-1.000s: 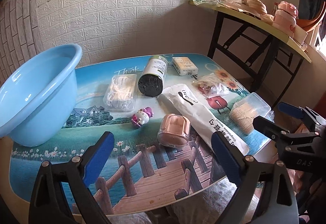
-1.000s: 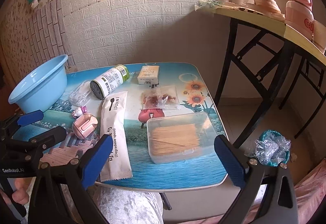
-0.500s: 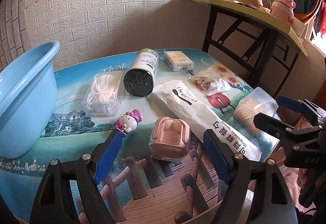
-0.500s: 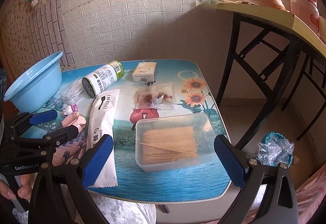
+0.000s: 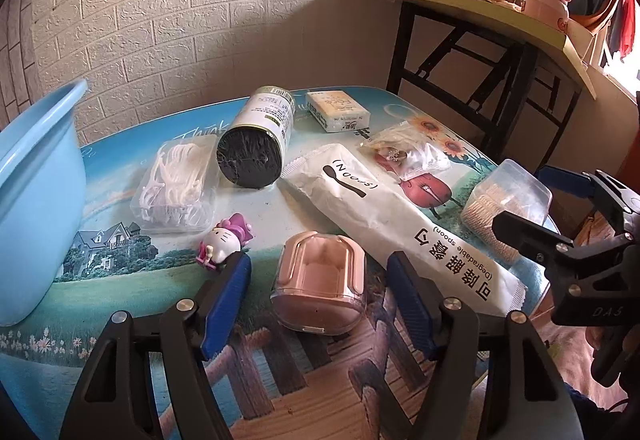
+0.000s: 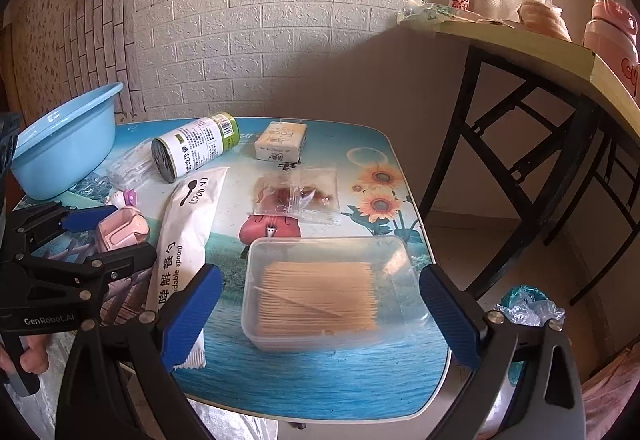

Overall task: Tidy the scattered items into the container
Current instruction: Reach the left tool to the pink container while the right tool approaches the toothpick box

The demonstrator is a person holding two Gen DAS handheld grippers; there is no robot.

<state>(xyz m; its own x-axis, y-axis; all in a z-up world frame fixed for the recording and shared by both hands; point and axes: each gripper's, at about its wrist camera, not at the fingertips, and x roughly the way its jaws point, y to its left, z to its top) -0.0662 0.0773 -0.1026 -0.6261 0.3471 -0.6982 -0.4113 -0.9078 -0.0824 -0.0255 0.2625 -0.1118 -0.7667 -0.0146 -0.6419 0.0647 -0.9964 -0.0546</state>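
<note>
A light-blue basin stood upright at the table's far left. Scattered rightward lay a floss box, a toppled can, a toy, a pink case, a spoon packet and a toothpick box.

Left hand-held gripper jaws parted, low over table; right hand-held gripper jaws spread wide, level.

Both tools are black plastic frames with blue ribbed pads and silver screws; left tool reads "GenRobot.AI", right tool "DAS". Bare fingers grip the handle.
</note>
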